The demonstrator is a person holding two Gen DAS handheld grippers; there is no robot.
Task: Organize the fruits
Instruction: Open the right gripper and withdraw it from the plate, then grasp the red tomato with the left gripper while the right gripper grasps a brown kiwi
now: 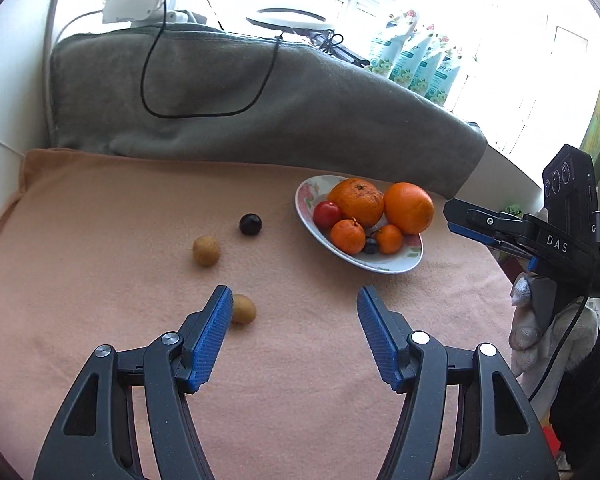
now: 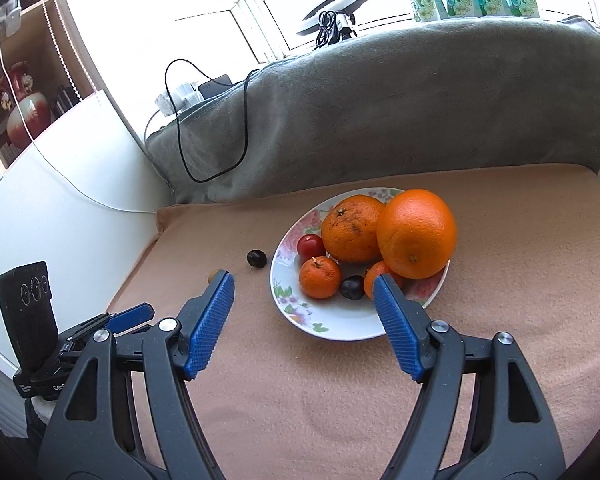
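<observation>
On floral plate [image 2: 336,330] — oranges [image 2: 416,232], mandarins [image 2: 320,278], plums [image 2: 352,287].

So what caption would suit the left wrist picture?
Open left gripper over peach cloth; three loose fruits near a full plate.

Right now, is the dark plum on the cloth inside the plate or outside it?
Outside. The dark plum lies on the pink cloth, left of the plate and apart from its rim.
</observation>
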